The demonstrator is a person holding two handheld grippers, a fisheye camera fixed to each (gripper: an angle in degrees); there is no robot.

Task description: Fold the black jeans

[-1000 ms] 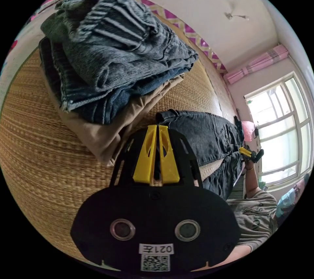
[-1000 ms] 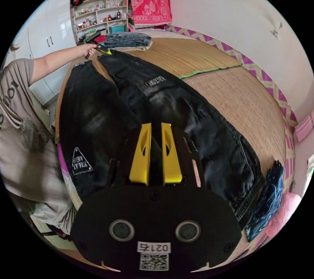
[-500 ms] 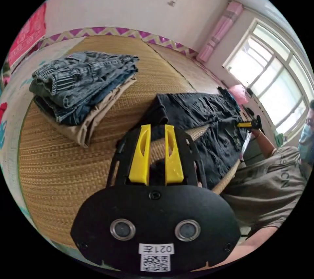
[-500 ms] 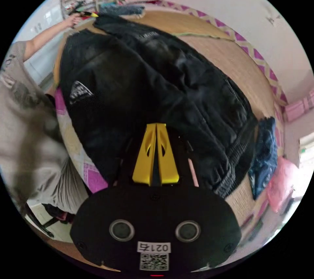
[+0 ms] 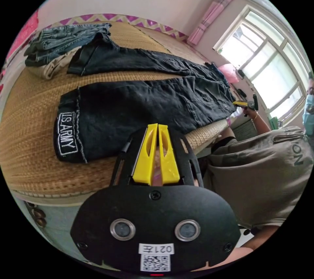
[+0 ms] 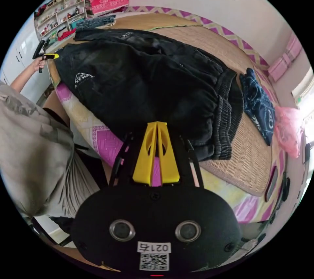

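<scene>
— Where are the black jeans lying?

— They are lying flat on the woven mat, legs spread apart, reaching toward two o'clock in the left gripper view. A stack of folded clothes is sitting at ten o'clock.

— And the grippers?

— The left gripper is hovering off the mat's edge, jaws clenched on nothing. The right gripper is hovering near the waistband, jaws pressed together, empty.

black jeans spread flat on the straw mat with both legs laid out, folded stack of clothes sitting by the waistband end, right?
Not quite: the folded stack sits by the leg cuffs, not the waistband. The left gripper view shows it beside the cuff end of the black jeans, spread flat on the straw mat.
</scene>
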